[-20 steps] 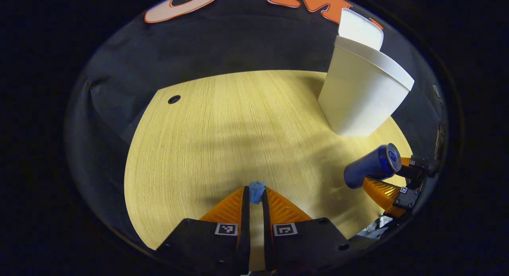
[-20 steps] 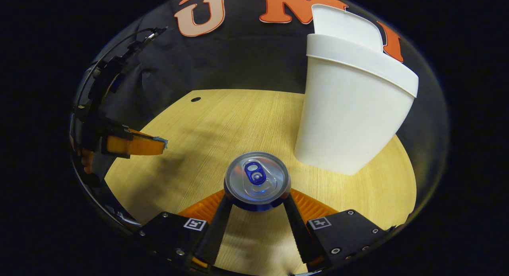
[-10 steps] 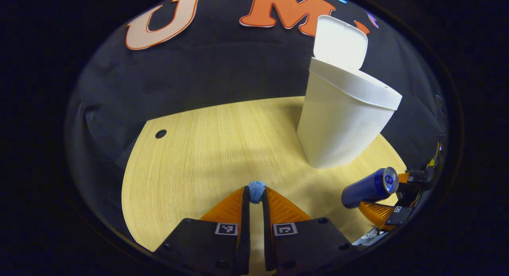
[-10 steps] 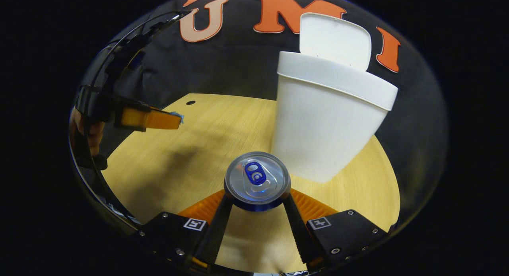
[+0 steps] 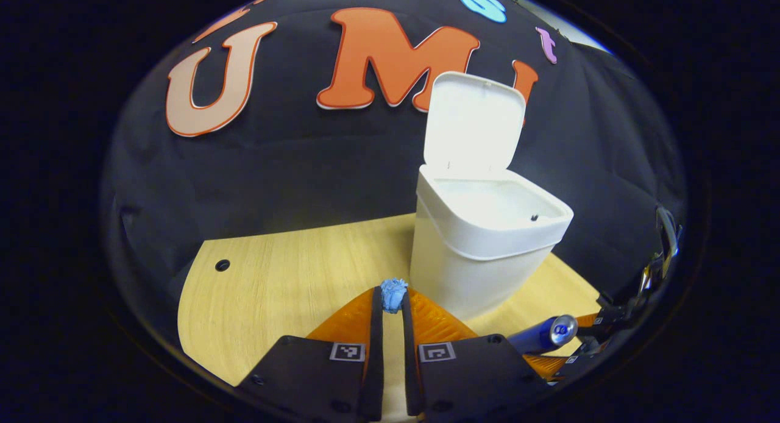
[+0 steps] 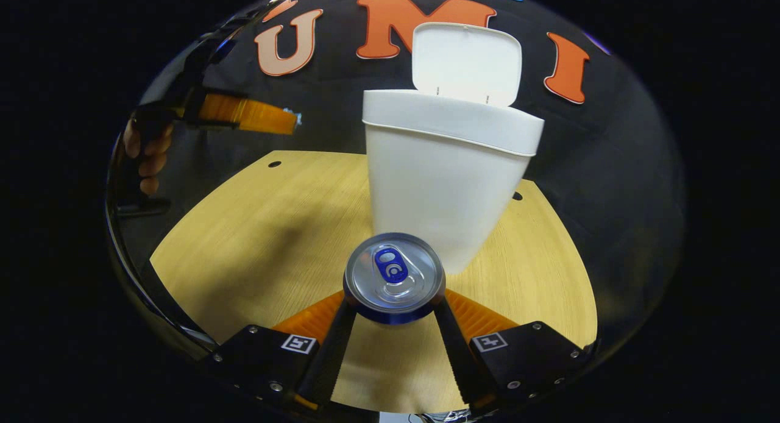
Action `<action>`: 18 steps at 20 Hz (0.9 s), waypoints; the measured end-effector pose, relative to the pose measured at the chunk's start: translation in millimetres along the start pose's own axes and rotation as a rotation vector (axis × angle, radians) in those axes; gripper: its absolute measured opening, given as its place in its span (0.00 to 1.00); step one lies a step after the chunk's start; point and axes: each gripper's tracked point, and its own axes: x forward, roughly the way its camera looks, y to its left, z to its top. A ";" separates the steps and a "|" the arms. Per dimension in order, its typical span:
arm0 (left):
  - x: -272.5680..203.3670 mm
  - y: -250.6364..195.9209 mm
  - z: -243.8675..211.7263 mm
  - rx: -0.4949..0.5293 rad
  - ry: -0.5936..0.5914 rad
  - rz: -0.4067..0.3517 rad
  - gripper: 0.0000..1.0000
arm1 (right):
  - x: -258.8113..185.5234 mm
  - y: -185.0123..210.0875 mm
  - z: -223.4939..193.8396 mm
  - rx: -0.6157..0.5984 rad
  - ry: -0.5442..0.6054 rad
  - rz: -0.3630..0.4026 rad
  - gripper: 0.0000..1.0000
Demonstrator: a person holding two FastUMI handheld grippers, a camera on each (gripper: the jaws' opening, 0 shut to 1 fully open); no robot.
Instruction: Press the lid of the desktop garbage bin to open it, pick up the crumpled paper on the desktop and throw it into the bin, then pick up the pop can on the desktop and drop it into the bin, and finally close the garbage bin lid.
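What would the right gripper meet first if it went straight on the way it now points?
Probably the front wall of the bin. The right gripper, shut on the pop can, points at the wall below the rim, not at the opening; depth is unclear.

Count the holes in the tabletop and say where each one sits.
2. One hole lies near the far left corner of the table; the other hole sits just right of the bin. The bin may hide more.

No readable writing here: the pop can (image 6: 393,277) shows a bare top with a tab, no brand legible. Small square black-and-white coded markers sit on the right gripper (image 6: 393,316) and left gripper (image 5: 390,316), carrying no letters or numbers.
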 end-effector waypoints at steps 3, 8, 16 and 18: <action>-1.5 -21.2 40.1 0.010 -0.075 -0.021 0.18 | -3.2 -14.1 -7.9 0.026 0.007 -0.008 0.78; 9.5 -55.0 83.3 0.049 -0.169 -0.052 0.18 | -17.5 -32.8 -17.2 0.039 -0.003 -0.032 0.78; 40.7 -93.3 84.4 0.088 -0.175 -0.078 0.18 | -34.9 -66.6 -30.8 0.103 -0.006 -0.084 0.78; 48.6 -97.5 82.6 0.097 -0.162 -0.077 0.18 | -39.7 -75.0 -30.5 0.115 -0.018 -0.100 0.78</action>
